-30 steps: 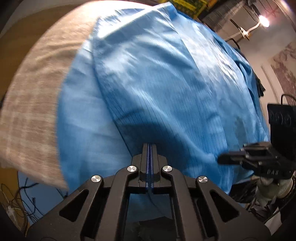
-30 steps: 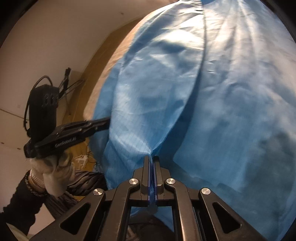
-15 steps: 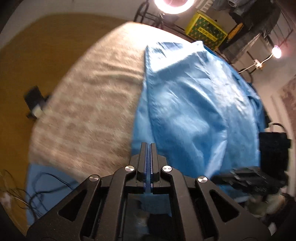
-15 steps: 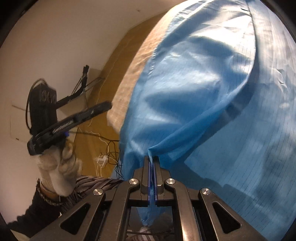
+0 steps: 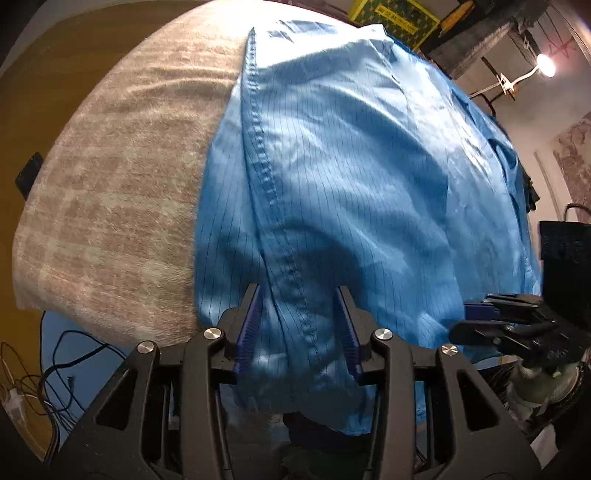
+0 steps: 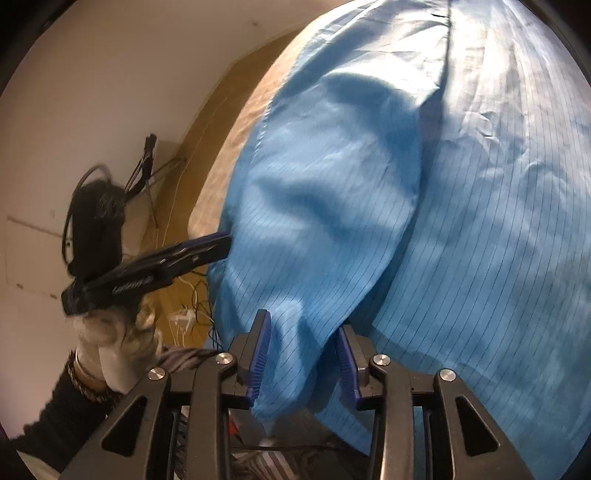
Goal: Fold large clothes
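Observation:
A large light-blue garment [image 5: 351,166] with thin dark stripes lies spread over a beige checked blanket [image 5: 122,184], its near edge hanging off the front. My left gripper [image 5: 299,295] has its jaws opening; a stitched seam of the garment lies loose between the blue pads [image 5: 251,325]. My right gripper [image 6: 303,321] is opening too, with a bunched fold of the garment [image 6: 461,184] slack between its fingers. Each gripper shows in the other's view: the right gripper [image 5: 491,321] at the garment's right corner, the left gripper [image 6: 207,247] at its left edge.
A gloved hand [image 6: 110,350] with a dark sleeve holds the left gripper. Cables [image 5: 55,369] lie on the wooden floor at the lower left. A yellow crate [image 5: 391,18] and a lamp [image 5: 546,66] stand beyond the far side.
Both grippers were shut on the blue fabric and have now parted their jaws, so the cloth hangs loose between them. The left view has swung back closer over the garment.

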Available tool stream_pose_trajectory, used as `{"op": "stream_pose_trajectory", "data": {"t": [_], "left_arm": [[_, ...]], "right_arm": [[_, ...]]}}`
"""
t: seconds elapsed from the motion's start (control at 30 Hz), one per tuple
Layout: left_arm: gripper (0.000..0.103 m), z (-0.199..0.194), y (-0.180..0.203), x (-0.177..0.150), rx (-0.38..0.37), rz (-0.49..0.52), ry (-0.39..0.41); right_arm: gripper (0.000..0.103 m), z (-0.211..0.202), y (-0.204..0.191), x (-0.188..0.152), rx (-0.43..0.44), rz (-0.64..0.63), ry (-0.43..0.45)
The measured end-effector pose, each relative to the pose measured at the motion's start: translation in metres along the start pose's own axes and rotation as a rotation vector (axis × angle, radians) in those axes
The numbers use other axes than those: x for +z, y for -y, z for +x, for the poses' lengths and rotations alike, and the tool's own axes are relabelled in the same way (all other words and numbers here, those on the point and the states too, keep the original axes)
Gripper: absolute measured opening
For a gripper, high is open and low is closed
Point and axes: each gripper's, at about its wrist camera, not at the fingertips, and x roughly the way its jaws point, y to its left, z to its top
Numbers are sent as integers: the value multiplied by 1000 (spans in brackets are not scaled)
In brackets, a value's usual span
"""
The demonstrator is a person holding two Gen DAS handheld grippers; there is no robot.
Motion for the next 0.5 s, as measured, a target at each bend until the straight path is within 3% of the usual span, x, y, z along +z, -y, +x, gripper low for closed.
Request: {"op": "stream_pose_trajectory", "data": {"t": [0.03,0.07,0.2,0.3,0.37,0.5], "left_arm": [[8,2,0,0,21,3,2],[5,4,-1,1,41,-4,3],[1,-10,-11,4,4,-51,31],[0,-32,-14,6,8,-56,94],[0,-45,-18,8,59,-47,149],[0,-21,-30,15,95,-58,77]], "right_arm": [[37,-2,-1,-1,-2,-12,-1],[34,-3,-3,-3,-5,-24,-1],[6,-2,-10,-5,-14,-59,-11],[1,-1,-19,-1,-30,-84,13],[0,-1,-33,3,-27,-115,40],[0,17,-45,5,-95,-186,19]]}}
